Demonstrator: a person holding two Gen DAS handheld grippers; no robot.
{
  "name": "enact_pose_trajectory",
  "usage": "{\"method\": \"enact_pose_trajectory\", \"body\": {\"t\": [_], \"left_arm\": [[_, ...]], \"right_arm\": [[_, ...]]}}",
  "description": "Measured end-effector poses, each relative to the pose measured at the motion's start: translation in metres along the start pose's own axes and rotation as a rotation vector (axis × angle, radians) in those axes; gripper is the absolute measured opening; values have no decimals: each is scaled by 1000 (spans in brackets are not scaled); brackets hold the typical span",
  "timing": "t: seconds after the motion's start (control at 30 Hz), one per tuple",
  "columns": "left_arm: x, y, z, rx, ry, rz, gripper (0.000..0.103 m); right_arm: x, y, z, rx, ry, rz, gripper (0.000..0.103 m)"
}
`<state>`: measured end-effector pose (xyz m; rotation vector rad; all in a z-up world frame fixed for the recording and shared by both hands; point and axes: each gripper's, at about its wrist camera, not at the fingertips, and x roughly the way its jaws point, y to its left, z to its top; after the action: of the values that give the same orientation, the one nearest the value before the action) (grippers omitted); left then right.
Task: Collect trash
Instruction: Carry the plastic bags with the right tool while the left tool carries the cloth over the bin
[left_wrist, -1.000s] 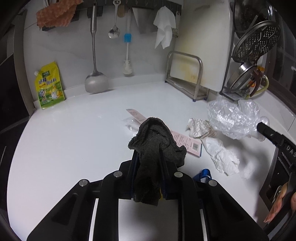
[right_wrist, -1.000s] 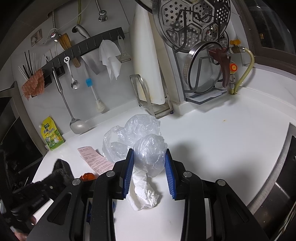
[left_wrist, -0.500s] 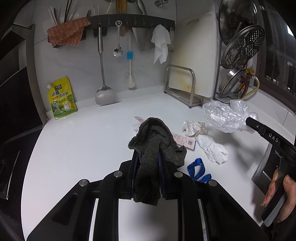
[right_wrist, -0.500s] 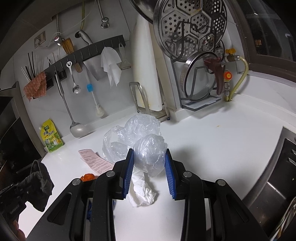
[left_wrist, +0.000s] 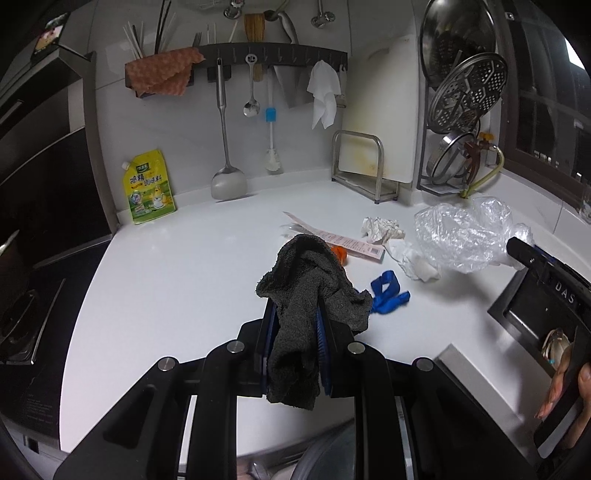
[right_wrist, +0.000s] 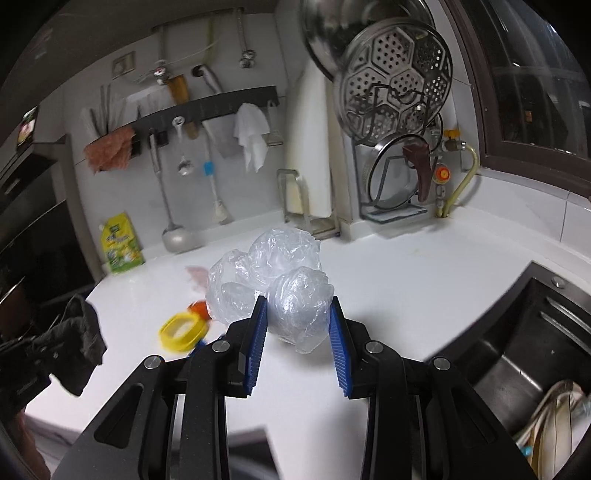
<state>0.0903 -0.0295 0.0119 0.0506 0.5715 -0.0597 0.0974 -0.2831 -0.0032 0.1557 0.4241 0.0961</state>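
Note:
My left gripper (left_wrist: 294, 310) is shut on a dark grey rag (left_wrist: 306, 295), held above the white counter (left_wrist: 166, 266). My right gripper (right_wrist: 296, 306) is shut on a crumpled clear plastic bag (right_wrist: 291, 295), lifted off the counter; the bag (left_wrist: 461, 236) also shows at the right of the left wrist view. Still on the counter lie a pink paper slip (left_wrist: 343, 242), crumpled white tissues (left_wrist: 413, 258), a crumpled paper wad (left_wrist: 382, 229), a blue scrap (left_wrist: 388, 291) and an orange piece (left_wrist: 340, 254). A yellow ring-shaped lid (right_wrist: 181, 330) shows in the right wrist view.
A yellow pouch (left_wrist: 149, 186) leans on the back wall under a utensil rail (left_wrist: 273, 55). A cutting board rack (left_wrist: 364, 166) and a lid rack (left_wrist: 461, 122) stand at the back right. A sink (right_wrist: 528, 350) with dishes opens at the right; a stove (left_wrist: 22, 325) lies left.
Both grippers have pulled back from the wall toward the counter's front edge, keeping the rag and the plastic bag. More of the sink and the blue scrap has come into view.

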Motion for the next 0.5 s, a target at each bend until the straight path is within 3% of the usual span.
{"method": "enact_pose_trajectory", "body": {"t": [0.17, 0.5], "left_arm": [[-20, 4, -19, -17, 7, -26, 20], [-55, 12, -69, 8, 16, -52, 20]], "right_arm": [[-34, 20, -29, 4, -7, -7, 32], [-83, 50, -99, 55, 62, 27, 32]]}}
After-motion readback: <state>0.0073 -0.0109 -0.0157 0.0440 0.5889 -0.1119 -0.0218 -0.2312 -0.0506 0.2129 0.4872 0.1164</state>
